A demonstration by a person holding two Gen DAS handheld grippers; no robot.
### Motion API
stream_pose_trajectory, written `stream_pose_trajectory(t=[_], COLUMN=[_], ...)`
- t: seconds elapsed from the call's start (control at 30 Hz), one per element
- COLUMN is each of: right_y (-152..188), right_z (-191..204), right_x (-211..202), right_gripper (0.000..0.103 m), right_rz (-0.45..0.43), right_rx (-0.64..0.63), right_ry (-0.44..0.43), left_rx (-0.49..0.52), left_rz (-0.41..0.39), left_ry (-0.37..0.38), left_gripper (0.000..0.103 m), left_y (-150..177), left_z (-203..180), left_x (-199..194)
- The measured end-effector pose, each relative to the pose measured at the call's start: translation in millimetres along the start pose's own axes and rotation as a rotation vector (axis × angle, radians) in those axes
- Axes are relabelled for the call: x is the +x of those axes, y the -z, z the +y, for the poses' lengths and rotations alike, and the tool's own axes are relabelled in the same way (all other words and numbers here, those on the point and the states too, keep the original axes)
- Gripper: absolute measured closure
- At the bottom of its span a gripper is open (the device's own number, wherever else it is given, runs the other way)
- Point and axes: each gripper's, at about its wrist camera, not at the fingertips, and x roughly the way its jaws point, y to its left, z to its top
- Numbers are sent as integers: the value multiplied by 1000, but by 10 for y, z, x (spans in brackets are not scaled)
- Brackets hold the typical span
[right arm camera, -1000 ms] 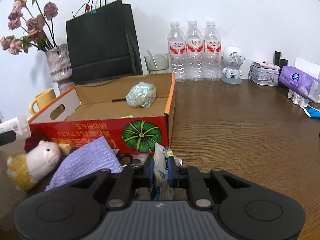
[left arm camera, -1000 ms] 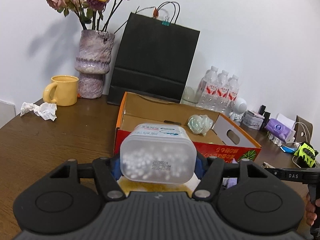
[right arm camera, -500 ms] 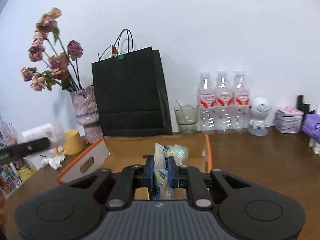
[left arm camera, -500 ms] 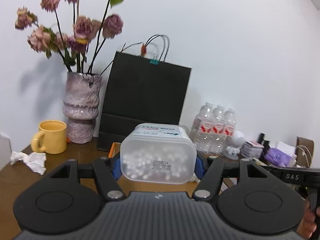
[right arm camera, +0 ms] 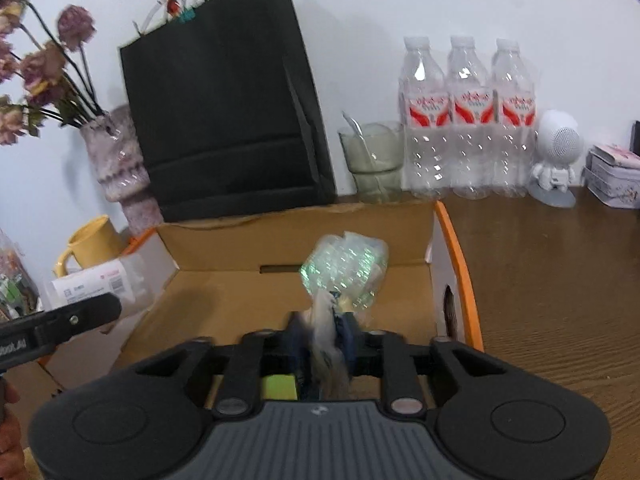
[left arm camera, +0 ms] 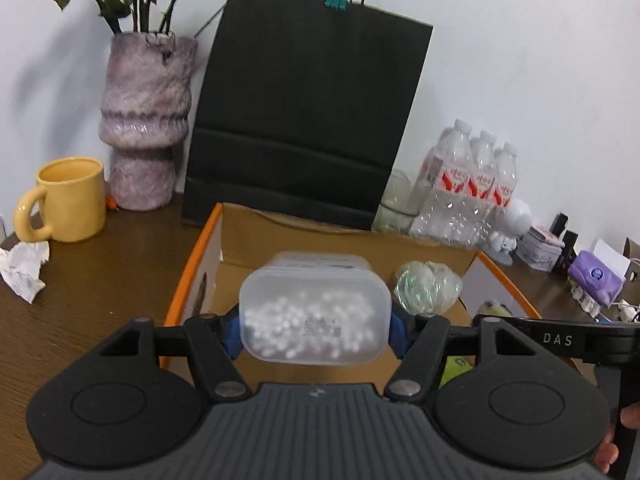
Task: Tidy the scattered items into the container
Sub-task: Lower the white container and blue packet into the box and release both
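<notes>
My left gripper (left arm camera: 314, 326) is shut on a frosted plastic tub of white pellets (left arm camera: 315, 316) and holds it above the open cardboard box (left arm camera: 192, 264). My right gripper (right arm camera: 326, 338) is shut on a crumpled plastic wrapper (right arm camera: 326, 328) and holds it over the same box (right arm camera: 456, 248). A shiny iridescent bundle (left arm camera: 426, 286) lies inside the box at the back; it also shows in the right wrist view (right arm camera: 346, 270). The tub held by the left gripper shows at the left of the right wrist view (right arm camera: 100, 284).
A black paper bag (left arm camera: 304, 112) stands behind the box. A vase of dried flowers (left arm camera: 144, 120), a yellow mug (left arm camera: 68, 200) and crumpled tissue (left arm camera: 24, 264) are to the left. Water bottles (right arm camera: 468, 120), a glass (right arm camera: 374, 160) and a white figure (right arm camera: 558, 156) line the back right.
Both grippers rose with their items, then came forward and down; they now hang over the box's interior. The plush toy and purple cloth left the right view.
</notes>
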Motion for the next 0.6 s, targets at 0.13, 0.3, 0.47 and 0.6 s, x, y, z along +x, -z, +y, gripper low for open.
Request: stream_pose_trajectory(t=[0.13, 0.3, 0.47, 0.6], right_y=[-4, -13, -12, -12], right_z=[23, 64, 82, 95], right_x=[-19, -93, -99, -137], right_gripper=[3, 1, 1, 1], right_rz=[9, 1, 4, -1], right_rx=[-21, -33, -38, -46], right_ry=[33, 55, 64, 65], left_rx=[30, 24, 14, 17], left_rz=[-29, -15, -2, -4], left_ry=[-35, -68, -83, -83], left_gripper=[0, 0, 0, 0], left_y=[-18, -26, -33, -45], left_z=[-65, -61, -35, -31], left_x=[-84, -106, -92, -134])
